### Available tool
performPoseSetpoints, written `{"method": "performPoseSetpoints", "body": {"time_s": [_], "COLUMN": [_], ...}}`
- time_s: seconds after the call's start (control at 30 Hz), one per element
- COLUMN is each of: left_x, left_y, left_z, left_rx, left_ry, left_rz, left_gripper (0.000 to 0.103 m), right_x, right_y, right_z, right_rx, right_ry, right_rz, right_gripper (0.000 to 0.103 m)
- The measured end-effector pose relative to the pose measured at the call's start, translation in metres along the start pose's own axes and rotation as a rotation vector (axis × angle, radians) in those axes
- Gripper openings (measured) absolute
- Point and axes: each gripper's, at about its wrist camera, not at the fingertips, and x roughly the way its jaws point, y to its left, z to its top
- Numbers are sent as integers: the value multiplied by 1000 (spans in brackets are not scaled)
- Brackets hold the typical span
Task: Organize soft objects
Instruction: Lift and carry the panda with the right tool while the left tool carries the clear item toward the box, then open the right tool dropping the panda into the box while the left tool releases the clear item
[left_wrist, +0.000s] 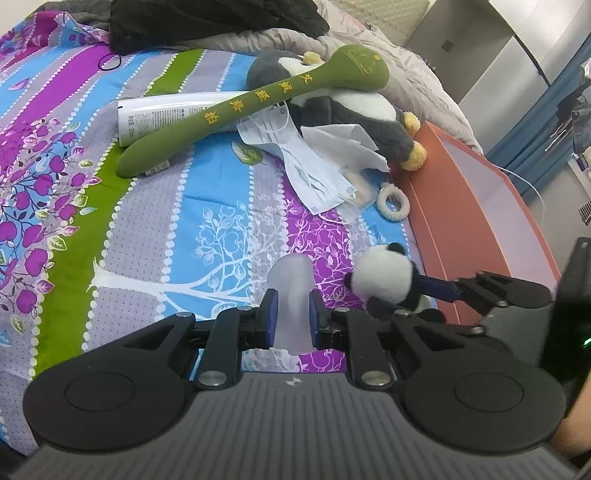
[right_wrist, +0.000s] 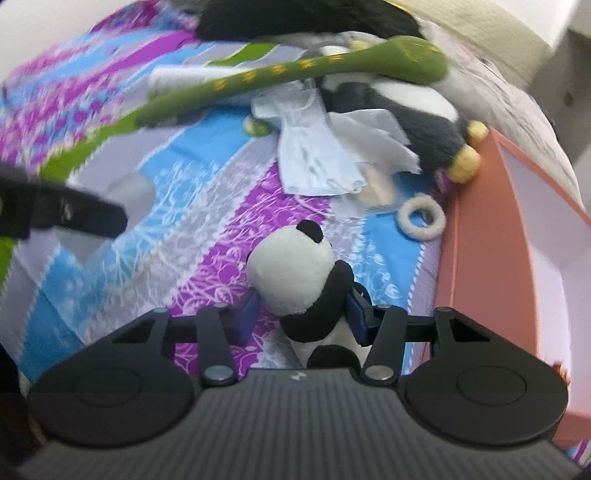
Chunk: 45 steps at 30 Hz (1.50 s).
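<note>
The left gripper (left_wrist: 291, 317) is clenched on a pale, translucent soft piece (left_wrist: 291, 291), its blue pads pressing both sides, above the patterned bed sheet (left_wrist: 207, 229). The right gripper (right_wrist: 301, 317) grasps a small panda plush (right_wrist: 299, 277) around the body, head pointing away from the camera; in the left wrist view the panda (left_wrist: 384, 280) hangs just left of the orange box (left_wrist: 476, 206).

The box stands open at the bed's right edge, its pale inside showing. Against its near-left wall lies a white fluffy hair ring (left_wrist: 393, 203). Further along that wall, at the box's far corner, a large grey-and-white plush (left_wrist: 354, 110) with yellow feet touches the box. Left of the box, between it and the middle of the sheet, crumpled white tissue (left_wrist: 343, 144) and a light blue face mask (left_wrist: 317, 181) overlap. A long green stuffed stick (left_wrist: 236, 107) with yellow characters lies across the plush and over a white tube (left_wrist: 166, 118). Behind these, dark clothing (left_wrist: 207, 22) and a grey quilt (left_wrist: 399, 62) are piled, well away from the box.
</note>
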Motion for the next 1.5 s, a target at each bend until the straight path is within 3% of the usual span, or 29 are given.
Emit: {"method": "performPoseSetpoints", "body": {"time_s": [0.3, 0.4, 0.73, 1.07, 1.5], "left_x": [-5, -8, -30, -53, -42], "left_y": [-11, -15, -33, -64, -157], "left_z": [2, 3, 16, 58, 107], "left_rx": [19, 26, 53, 86, 210], "left_ry": [-8, -12, -52, -152, -196], "left_rz": [-26, -33, -75, -120, -267], "left_gripper": [19, 19, 19, 19, 19], "right_x": [-44, -54, -92, -129, -160], "right_y": [-29, -31, -43, -69, -142], "right_z": [-13, -17, -3, 20, 29], "right_rx": [345, 407, 469, 470, 530], "right_ry": [-29, -30, -107, -230, -346], "right_rz": [58, 66, 98, 82, -23], "right_gripper": [53, 53, 53, 53, 53]}}
